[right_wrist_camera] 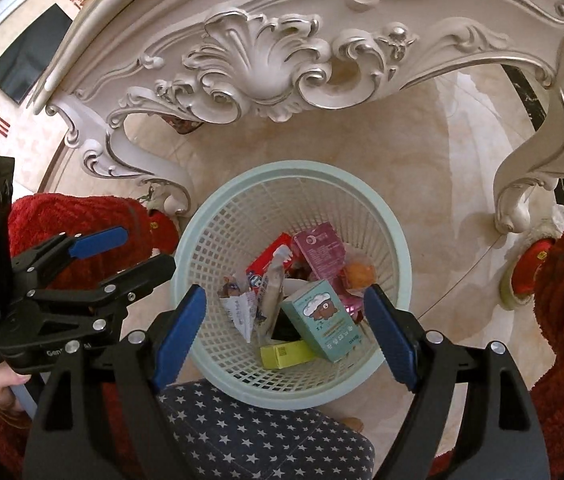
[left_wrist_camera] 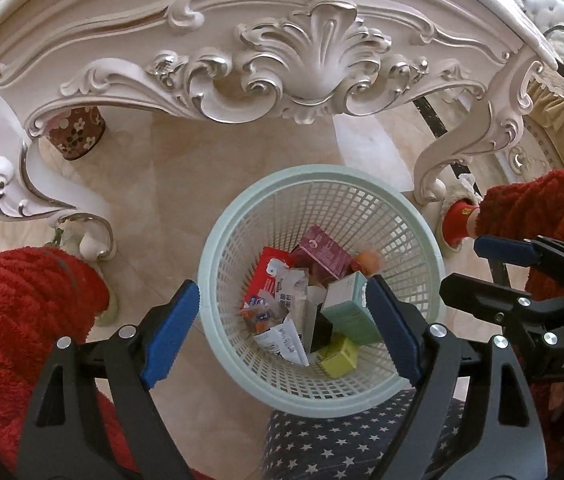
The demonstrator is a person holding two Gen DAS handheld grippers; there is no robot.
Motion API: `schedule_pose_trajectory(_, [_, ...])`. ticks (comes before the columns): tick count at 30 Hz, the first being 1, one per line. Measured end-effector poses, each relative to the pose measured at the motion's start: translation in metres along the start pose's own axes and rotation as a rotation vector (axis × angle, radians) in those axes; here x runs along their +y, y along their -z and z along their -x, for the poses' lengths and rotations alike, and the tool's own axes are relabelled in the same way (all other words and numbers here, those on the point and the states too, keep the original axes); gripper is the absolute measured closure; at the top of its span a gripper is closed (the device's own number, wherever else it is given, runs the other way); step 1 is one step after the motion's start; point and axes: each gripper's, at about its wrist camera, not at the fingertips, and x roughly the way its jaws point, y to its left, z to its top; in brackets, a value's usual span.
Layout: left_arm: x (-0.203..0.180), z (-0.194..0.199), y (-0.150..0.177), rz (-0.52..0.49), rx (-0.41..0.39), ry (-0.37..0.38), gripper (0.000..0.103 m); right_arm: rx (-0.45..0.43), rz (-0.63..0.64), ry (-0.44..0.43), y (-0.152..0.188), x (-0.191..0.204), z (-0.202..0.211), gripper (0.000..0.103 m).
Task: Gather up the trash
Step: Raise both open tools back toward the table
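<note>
A pale green mesh waste basket (left_wrist_camera: pixel 218 248) stands on the floor below both grippers; it also shows in the right wrist view (right_wrist_camera: pixel 396 240). Inside lie a teal box (left_wrist_camera: pixel 348 306) (right_wrist_camera: pixel 324 326), a pink carton (left_wrist_camera: pixel 324 254) (right_wrist_camera: pixel 320 250), a red packet (left_wrist_camera: pixel 266 276) (right_wrist_camera: pixel 268 258), a yellow-green box (left_wrist_camera: pixel 340 356) (right_wrist_camera: pixel 286 354), crumpled white wrappers (left_wrist_camera: pixel 286 336) (right_wrist_camera: pixel 242 312) and an orange item (right_wrist_camera: pixel 358 274). My left gripper (left_wrist_camera: pixel 282 336) hangs open and empty above the basket. My right gripper (right_wrist_camera: pixel 286 332) is also open and empty above it. Each gripper shows in the other's view, the right one (left_wrist_camera: pixel 494 268) and the left one (right_wrist_camera: pixel 130 252).
An ornate white carved table (left_wrist_camera: pixel 314 68) (right_wrist_camera: pixel 258 68) stands just behind the basket, its curved legs (left_wrist_camera: pixel 442 168) (right_wrist_camera: pixel 518 196) on either side. Red fuzzy sleeves and slippers (left_wrist_camera: pixel 458 224) flank the basket. A star-patterned navy cloth (left_wrist_camera: pixel 342 444) lies at the near edge. A floral pot (left_wrist_camera: pixel 78 132) sits under the table.
</note>
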Motion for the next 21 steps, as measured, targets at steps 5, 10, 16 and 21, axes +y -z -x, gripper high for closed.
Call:
schedule_pose_trajectory(5, [-0.004, 0.007, 0.0, -0.024, -0.021, 0.008, 0.02, -0.08, 0.034, -0.005, 0.0, 0.009, 0.021, 0.026])
schedule_pose_trajectory(10, [-0.002, 0.04, -0.003, -0.028, -0.118, 0.045, 0.02, -0.248, 0.121, -0.006, -0.007, 0.027, 0.075, 0.026])
schedule_pose_trajectory(16, [0.006, 0.118, -0.042, -0.084, -0.308, 0.034, 0.02, -0.415, 0.236, -0.029, -0.059, 0.043, 0.138, 0.021])
schedule_pose_trajectory(21, [0.037, 0.171, -0.125, -0.217, -0.453, 0.029, 0.02, -0.512, 0.388, 0.002, -0.144, 0.049, 0.16, 0.017])
